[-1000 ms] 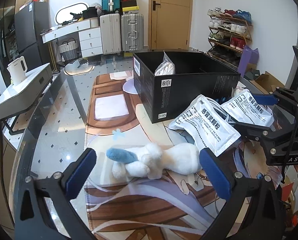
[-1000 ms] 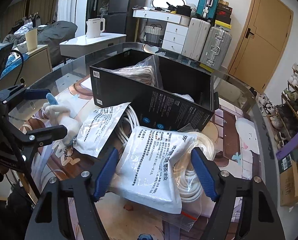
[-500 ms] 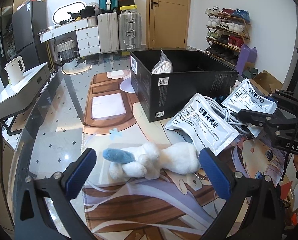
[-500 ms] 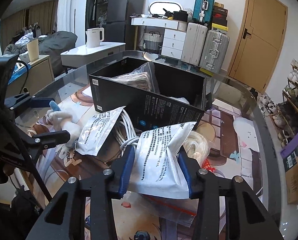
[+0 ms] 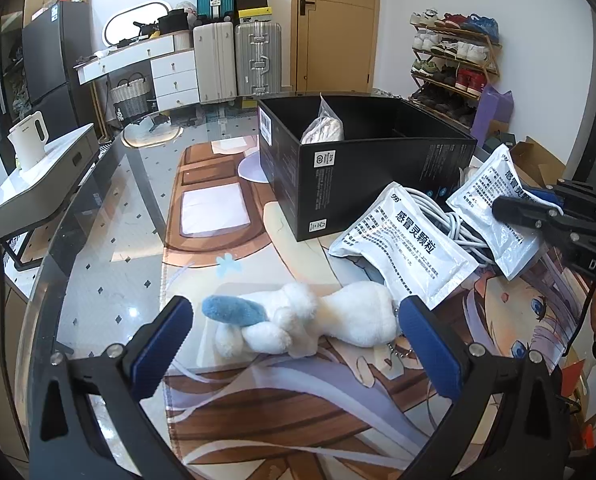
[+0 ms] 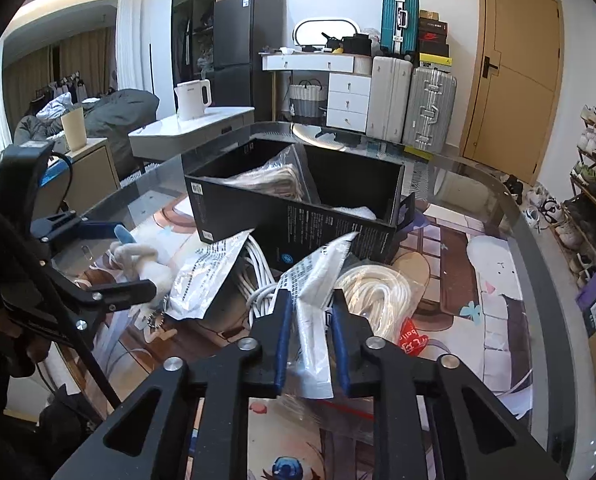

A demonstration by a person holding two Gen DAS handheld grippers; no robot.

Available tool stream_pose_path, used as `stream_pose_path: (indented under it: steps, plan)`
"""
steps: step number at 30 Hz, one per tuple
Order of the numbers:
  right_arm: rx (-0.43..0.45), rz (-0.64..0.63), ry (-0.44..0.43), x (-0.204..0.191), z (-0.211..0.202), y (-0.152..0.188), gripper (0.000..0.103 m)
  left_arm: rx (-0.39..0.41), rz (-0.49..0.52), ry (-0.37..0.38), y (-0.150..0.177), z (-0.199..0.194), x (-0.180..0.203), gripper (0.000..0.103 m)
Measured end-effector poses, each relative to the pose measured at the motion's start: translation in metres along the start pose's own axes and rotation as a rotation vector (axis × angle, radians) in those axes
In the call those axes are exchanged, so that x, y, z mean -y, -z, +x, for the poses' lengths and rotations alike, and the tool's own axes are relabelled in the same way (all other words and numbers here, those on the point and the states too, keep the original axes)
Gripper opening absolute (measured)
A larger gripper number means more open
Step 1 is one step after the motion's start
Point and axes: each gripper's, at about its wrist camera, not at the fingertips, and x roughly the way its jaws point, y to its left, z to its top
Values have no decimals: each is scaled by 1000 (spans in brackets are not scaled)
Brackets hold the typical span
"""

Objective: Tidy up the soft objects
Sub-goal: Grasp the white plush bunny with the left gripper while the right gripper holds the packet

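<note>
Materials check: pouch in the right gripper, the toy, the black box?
Pouch: glossy plastic or foil film, probably; it creases as the right gripper closes on it. Toy: white plush, fuzzy pile, blue ear. Box: matte printed cardboard, apparently.

A white kettle (image 5: 27, 142) stands on a grey side cabinet (image 5: 43, 188) beyond the glass table's (image 5: 97, 248) left edge, while suitcases (image 5: 233, 62), a wooden door (image 5: 334, 26) and a shoe rack (image 5: 454, 64) line the far wall
</note>
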Motion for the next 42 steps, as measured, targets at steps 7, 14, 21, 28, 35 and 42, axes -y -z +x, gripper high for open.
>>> stream_pose_path:
  steps: [7,14,21,28,35,42]
  plan:
    - [16,0,-10,-1,-3,-1,16,-14,4,27,1,1,-1,103]
    - [20,2,-10,-1,-4,-1,16,-83,11,38,-3,11,1,103]
    - [26,6,-13,-1,-7,-2,15,-122,0,55,-5,17,-1,100]
    - [35,3,-10,-1,-10,-5,15,-97,16,62,-2,10,-1,89]
    - [41,4,-11,1,-12,-5,15,-68,14,68,2,2,-1,89]
    - [60,-10,-16,2,-16,-6,12,-27,-8,68,-2,-10,-5,89]
